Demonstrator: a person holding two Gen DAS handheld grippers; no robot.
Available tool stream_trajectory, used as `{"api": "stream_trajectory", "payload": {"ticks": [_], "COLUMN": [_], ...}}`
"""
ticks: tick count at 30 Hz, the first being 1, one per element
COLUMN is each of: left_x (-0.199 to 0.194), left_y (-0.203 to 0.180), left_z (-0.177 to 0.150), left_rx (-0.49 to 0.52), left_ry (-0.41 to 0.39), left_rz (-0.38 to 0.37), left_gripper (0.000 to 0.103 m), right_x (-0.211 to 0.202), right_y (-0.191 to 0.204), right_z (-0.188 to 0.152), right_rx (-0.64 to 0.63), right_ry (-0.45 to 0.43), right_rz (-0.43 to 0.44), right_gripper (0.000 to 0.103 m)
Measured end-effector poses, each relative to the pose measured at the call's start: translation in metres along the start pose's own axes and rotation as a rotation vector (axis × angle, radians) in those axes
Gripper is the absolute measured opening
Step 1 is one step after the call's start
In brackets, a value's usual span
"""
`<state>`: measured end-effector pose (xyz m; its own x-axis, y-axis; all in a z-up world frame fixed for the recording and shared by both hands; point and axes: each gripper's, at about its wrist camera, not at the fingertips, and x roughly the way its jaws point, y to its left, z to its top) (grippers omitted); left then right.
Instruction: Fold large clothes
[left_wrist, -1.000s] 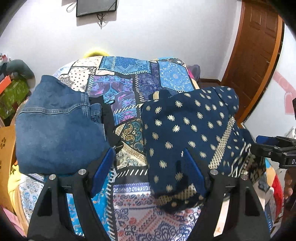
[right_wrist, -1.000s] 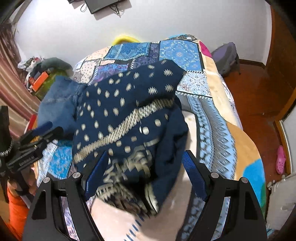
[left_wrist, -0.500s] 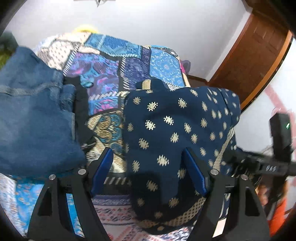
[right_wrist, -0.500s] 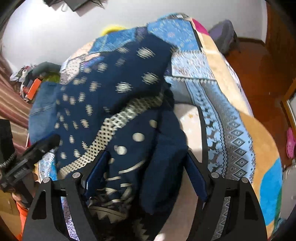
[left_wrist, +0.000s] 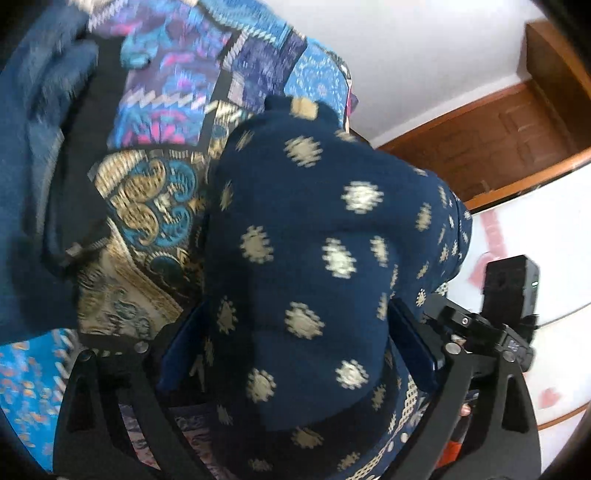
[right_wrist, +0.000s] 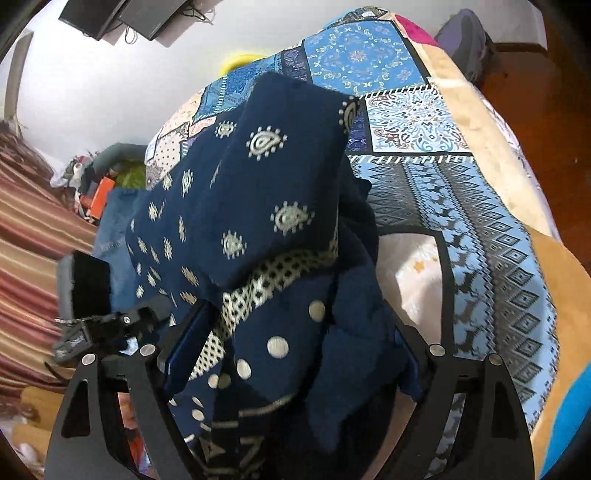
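Observation:
A navy garment (left_wrist: 314, 221) with gold motifs lies folded in a thick bundle on the patchwork bedspread (left_wrist: 177, 110). My left gripper (left_wrist: 295, 343) points down over its near end. Its jaws are opening, and the cloth bulges up between the blue pads (left_wrist: 181, 350). In the right wrist view the same garment (right_wrist: 258, 166) shows a white lattice band and round dots. My right gripper (right_wrist: 295, 343) straddles that loose, rumpled end with its jaws wide and cloth filling the gap. Each gripper appears at the edge of the other's view: the left one (right_wrist: 110, 325) and the right one (left_wrist: 491, 332).
Folded blue jeans (left_wrist: 26, 147) lie at the left, with a black item (left_wrist: 74, 184) beside them. The bedspread (right_wrist: 480, 240) drops off at the right toward a wooden floor (right_wrist: 554, 92) and a grey backpack (right_wrist: 465, 40). A brown door (left_wrist: 498, 140) stands behind.
Both grippers have dropped toward the garment and tilted downward, so it fills more of each view. The left jaws have spread wider around the cloth.

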<state>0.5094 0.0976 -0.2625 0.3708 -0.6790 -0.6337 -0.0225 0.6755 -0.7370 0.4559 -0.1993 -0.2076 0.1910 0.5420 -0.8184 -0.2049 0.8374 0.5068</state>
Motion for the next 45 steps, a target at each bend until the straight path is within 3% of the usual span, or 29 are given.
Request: {"api": "stream_trajectory", "payload": {"ticks": [3,5,8,13,19,27,37,45], "left_x": [0.006,0.005,-0.002,-0.021,-0.066,-0.160,-0.273,-0.317], "left_y": [0.014,0.015,0.005,-0.026,-0.068,-0.101,-0.068,0.003], "left_z": [0.001,-0.002,-0.008,-0.024,-0.037,-0.049,-0.022,0.035], "left_rx": [-0.067,-0.075,-0.041,0.030,0.107,0.199,0.231,0.177], "left_ry": [0.032,0.030,0.013,-0.012,-0.075,-0.210,-0.366,-0.447], "left_rz": [-0.087,-0.111,-0.077,-0.011,-0.005,0.008,0.043,0.116], "left_gripper": [0.095,0.087,0.078,0.066,0.057,0.055,0.055,0.055], "right_x": [0.000,0.002,0.001,-0.015,-0.042,-0.071,-0.038,0.036], "right_y": [0.000,0.002,0.003,0.015,0.049,0.124,0.215,0.273], "right_z": [0.001,-0.002,-0.006,-0.015,-0.020,-0.024,0.010,0.047], "right_rx": [0.015,0.011,0.014,0.006,-0.055,-0.179,-0.300,-0.387], "right_ry": [0.003,0.021,0.034,0.023,-0.015,-0.093,-0.145,-0.126], "right_rz": [0.026,0.037,0.046,0.076,0.074,0.079,0.111,0.155], "right_gripper": [0.078,0.057,0.039,0.026,0.025,0.025,0.025,0.025]}}
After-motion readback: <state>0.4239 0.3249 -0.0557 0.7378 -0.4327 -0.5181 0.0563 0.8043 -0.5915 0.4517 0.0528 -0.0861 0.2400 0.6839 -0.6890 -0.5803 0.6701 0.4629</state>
